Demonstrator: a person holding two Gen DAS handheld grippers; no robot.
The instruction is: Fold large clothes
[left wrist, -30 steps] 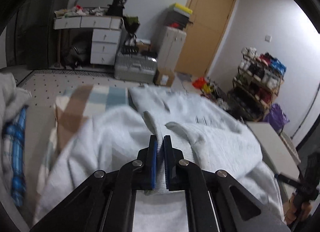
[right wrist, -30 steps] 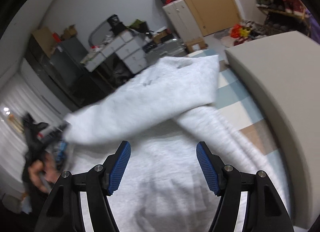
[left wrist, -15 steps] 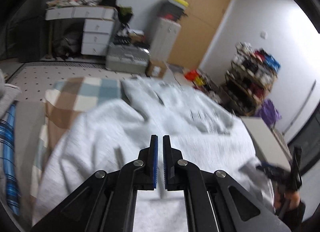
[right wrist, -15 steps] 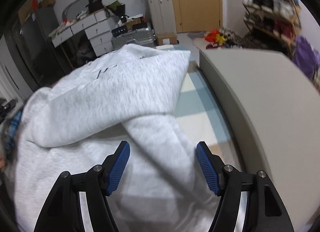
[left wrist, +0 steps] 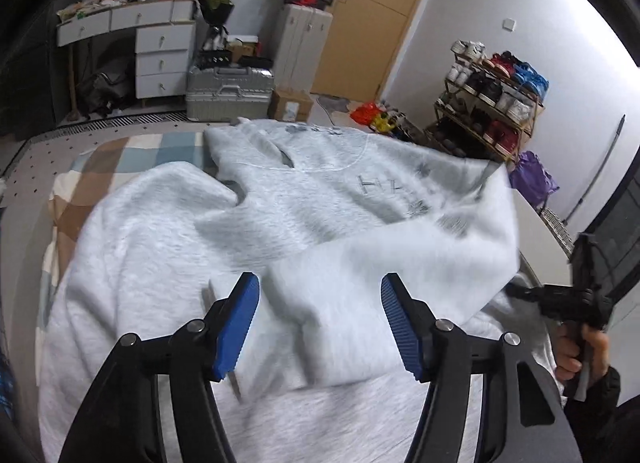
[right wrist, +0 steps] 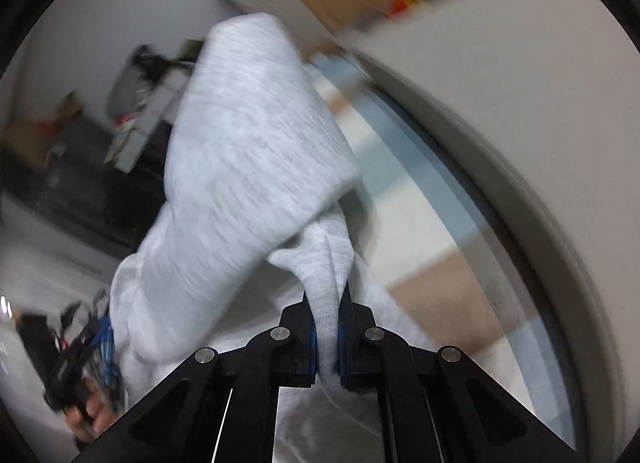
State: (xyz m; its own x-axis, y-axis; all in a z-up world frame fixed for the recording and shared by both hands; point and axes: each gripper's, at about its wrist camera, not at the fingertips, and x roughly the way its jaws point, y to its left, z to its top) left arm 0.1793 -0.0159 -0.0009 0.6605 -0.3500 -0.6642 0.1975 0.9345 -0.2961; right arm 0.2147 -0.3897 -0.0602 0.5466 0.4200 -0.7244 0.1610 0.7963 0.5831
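A large pale grey sweatshirt (left wrist: 304, 215) lies spread over a bed, covering most of a checked blue, tan and cream bedsheet (left wrist: 132, 151) that shows only toward the bed's far left corner and along its right edge. The garment's printed front faces up toward the far end, and one part of it is folded back across the near middle. The left gripper (left wrist: 316, 321) hangs above that folded part with its jaws opening; its blue pads (left wrist: 236, 327) stand well apart on either side of the cloth below and do not press on it. The right gripper (right wrist: 328, 337) is at the bed's right edge, jaws closing, and its narrow gap is filled by a bunched strip of the grey fabric, which the pads pinch tightly. From that pinch the cloth rises in a thick fold and drapes away to the left. In the left wrist view the right gripper appears at the right edge, gripped by a hand (left wrist: 580, 355) in a dark sleeve. A padded grey bed frame (right wrist: 500, 75) curves along the right side of the sheet. Beyond the bed's far end stand a silver suitcase (left wrist: 228, 91), white drawers (left wrist: 162, 59) and a shoe rack (left wrist: 492, 103).
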